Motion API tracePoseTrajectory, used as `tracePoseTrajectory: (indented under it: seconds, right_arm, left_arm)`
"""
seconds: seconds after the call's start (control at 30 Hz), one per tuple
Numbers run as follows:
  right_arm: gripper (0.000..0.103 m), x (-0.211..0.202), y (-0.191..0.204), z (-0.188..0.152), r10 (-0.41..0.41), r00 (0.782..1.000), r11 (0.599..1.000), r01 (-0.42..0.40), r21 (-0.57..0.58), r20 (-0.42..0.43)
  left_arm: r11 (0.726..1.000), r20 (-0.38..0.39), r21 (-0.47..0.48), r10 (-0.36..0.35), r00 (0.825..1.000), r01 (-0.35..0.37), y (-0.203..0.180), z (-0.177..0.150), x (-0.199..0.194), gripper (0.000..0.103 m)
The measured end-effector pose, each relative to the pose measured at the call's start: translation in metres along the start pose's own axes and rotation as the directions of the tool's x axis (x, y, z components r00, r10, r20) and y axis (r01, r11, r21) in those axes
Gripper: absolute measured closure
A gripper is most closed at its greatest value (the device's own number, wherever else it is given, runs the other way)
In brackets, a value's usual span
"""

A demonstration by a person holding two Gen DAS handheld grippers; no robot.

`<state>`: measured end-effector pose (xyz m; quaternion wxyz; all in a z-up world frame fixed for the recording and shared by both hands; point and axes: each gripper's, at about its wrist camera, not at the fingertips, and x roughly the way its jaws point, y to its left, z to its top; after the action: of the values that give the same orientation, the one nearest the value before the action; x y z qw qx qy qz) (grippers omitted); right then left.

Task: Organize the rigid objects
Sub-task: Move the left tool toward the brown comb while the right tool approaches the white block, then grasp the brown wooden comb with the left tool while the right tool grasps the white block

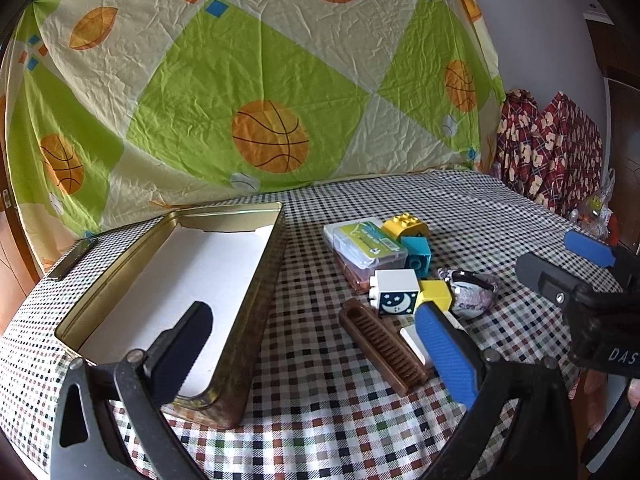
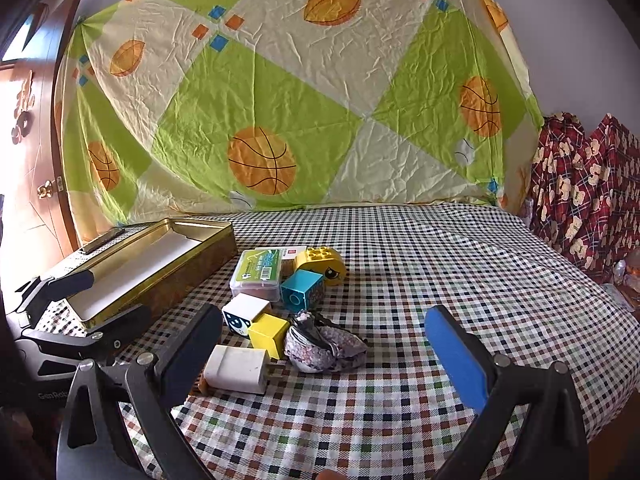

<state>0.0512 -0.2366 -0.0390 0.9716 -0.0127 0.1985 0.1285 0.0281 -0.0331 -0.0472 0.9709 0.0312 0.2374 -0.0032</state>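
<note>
Checked cloth covered the table (image 2: 400, 264), with a sports-print sheet hung behind it. Both of my hand-held grippers were spread wide and carried nothing. The left hand-held gripper (image 1: 316, 344) hovered low with one finger over the open tin (image 1: 256, 292) and the other just above the brown comb (image 1: 380, 344). The right hand-held gripper (image 2: 324, 344) faced the cluster from the near side.

The tin sat at the left, and I saw nothing in it but its white lining. All the pieces lay on the cloth to its right: the clear plastic case (image 2: 258, 272), the rounded yellow block (image 2: 322, 262), the teal block (image 2: 302, 290), the moon block (image 2: 244, 314), the small yellow block (image 2: 268, 334) and the white charger (image 2: 236, 370), packed touching or nearly so.

That crowding was my main worry. Closing on one block could shove its neighbours. The charger lay against the comb, so lifting either might drag the other. The soft grey pouch (image 2: 324, 346) leaned on the yellow block and could snag a finger. With both grippers close together, they could also collide.
</note>
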Motion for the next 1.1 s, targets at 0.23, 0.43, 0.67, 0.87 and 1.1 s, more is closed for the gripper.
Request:
tracePoseTrajectory:
  seconds: [0.23,0.43,0.67,0.87,1.1]
  right_arm:
    - [0.001,0.013,-0.021,-0.009,-0.039,0.999,0.998,0.04,0.04,-0.034]
    - [0.001,0.017,-0.028,-0.012,-0.033,0.999,0.998,0.036,0.059,-0.043]
    - [0.001,0.02,-0.025,-0.015,-0.016,0.999,0.998,0.019,0.054,-0.052]
    - [0.001,0.022,-0.023,-0.018,-0.012,0.998,0.999,0.015,0.049,-0.057]
    - [0.001,0.022,-0.026,-0.018,-0.016,0.998,0.998,0.019,0.052,-0.056]
  left_arm:
    - [0.999,-0.06,0.039,-0.002,0.998,0.005,-0.013,-0.007,0.015,0.006]
    - [0.999,-0.169,0.05,-0.01,0.986,0.018,-0.022,-0.016,0.038,0.017]
    - [0.998,-0.227,0.067,0.023,0.974,-0.008,-0.03,-0.013,0.051,0.017]
    - [0.99,-0.225,0.139,0.045,0.973,-0.014,-0.043,-0.007,0.052,0.021]
    - [0.992,-0.326,0.101,-0.045,0.944,0.082,-0.041,-0.006,0.071,0.042]
